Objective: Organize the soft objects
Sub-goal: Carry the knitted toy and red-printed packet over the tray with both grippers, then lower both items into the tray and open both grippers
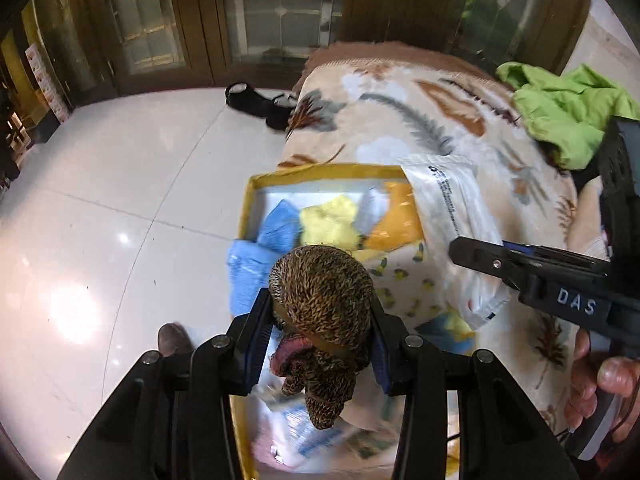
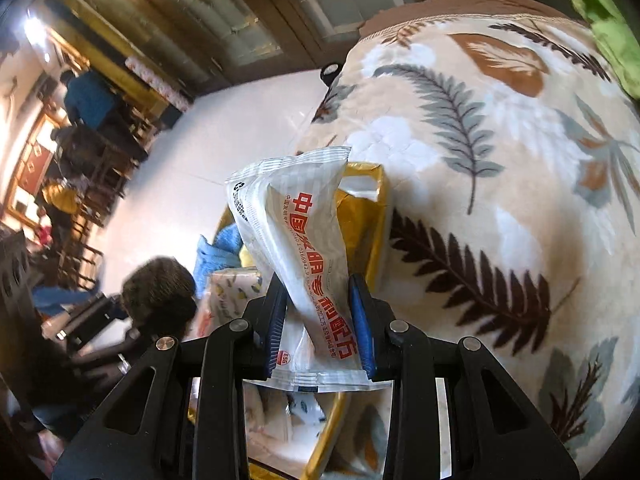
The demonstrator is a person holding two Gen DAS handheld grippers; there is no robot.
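Above yellow-rimmed box (image 1: 251, 200): left gripper (image 1: 322, 344) clamped on brown knitted toy (image 1: 320, 300), right gripper (image 2: 320, 320) gripping white plastic packet (image 2: 304, 240).

Black shoes (image 1: 260, 104) on glossy white floor (image 1: 120, 208); glass-panelled wooden doors (image 1: 276, 12) behind.

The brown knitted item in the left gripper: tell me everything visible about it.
The brown speckled knitted item looks like wool, bunched into a rounded lump with a pink ribbed edge and finger-like ends hanging below, possibly a glove. The left gripper is shut on it, pads pressing both sides, holding it above the yellow-rimmed box.
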